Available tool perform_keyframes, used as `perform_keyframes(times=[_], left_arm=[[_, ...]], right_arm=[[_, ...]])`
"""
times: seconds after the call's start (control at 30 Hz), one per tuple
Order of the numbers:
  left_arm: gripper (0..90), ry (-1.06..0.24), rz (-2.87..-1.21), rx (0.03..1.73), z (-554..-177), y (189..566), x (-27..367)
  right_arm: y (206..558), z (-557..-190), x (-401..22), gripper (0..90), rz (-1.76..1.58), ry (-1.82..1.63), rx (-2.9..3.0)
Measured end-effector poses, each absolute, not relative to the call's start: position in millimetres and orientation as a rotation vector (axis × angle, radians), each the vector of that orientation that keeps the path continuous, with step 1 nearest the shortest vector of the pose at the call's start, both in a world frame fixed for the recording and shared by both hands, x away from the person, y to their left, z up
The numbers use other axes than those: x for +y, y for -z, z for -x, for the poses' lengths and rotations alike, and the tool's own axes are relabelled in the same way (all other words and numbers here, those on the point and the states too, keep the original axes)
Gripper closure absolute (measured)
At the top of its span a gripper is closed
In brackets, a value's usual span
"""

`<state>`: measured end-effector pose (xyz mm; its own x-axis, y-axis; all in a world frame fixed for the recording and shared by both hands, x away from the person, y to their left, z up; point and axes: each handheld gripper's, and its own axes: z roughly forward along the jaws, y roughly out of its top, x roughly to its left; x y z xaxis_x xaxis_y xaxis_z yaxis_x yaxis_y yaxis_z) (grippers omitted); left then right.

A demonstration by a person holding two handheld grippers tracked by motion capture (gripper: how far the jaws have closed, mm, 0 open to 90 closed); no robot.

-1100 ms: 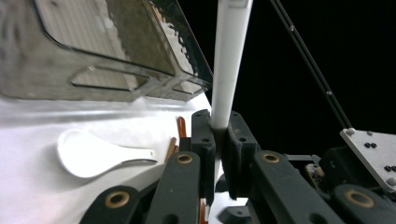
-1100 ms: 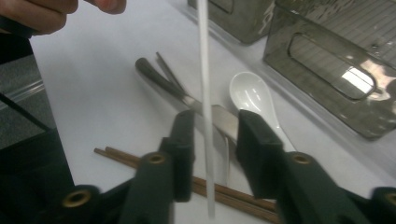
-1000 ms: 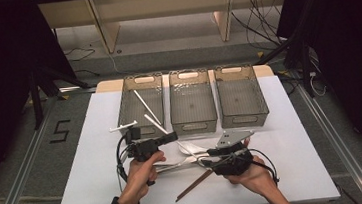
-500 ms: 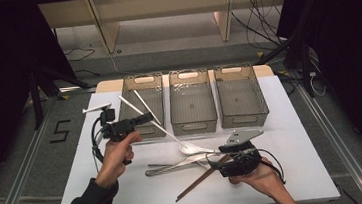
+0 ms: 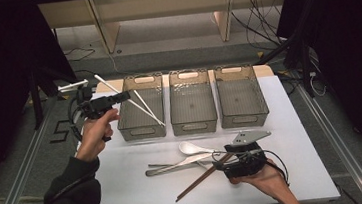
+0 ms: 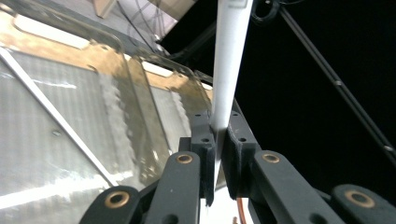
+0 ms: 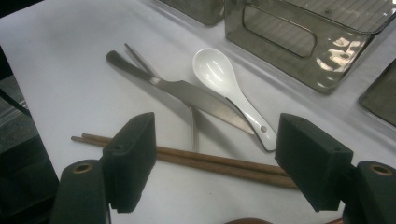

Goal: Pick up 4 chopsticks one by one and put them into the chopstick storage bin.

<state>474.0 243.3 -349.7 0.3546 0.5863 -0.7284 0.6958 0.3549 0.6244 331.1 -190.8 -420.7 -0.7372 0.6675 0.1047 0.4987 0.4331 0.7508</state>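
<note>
White table [image 5: 127, 187] | left tongs [image 5: 124, 95] pinching white chopstick [image 5: 118, 92] | right tongs [image 5: 219, 165] spread over brown chopsticks [image 7: 210, 161]

In the left gripper view, the long white plastic chopstick [image 6: 229, 65] runs off the top edge, and its lower end is hidden between the jaws. In the right gripper view, the pair of brown wooden chopsticks [image 7: 210, 161] passes behind both black jaws, and the clear grey plastic bin [image 7: 308, 37] is cut off at the top edge.
</note>
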Motion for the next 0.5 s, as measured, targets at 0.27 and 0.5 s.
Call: perform_keyframes(times=[0.27,0.5], left_arm=[[83.7,0.041,-1.336,1.371,-497.7,346.0,250.7],[83.6,-0.007,-1.378,1.423,-513.6,355.1,248.1]], right_arm=[[419.7,-331.3,-195.2,28.4,-1.042,-1.211,2.454],[420.8,-331.0,-196.3,28.3,-1.046,-1.21,2.457]])
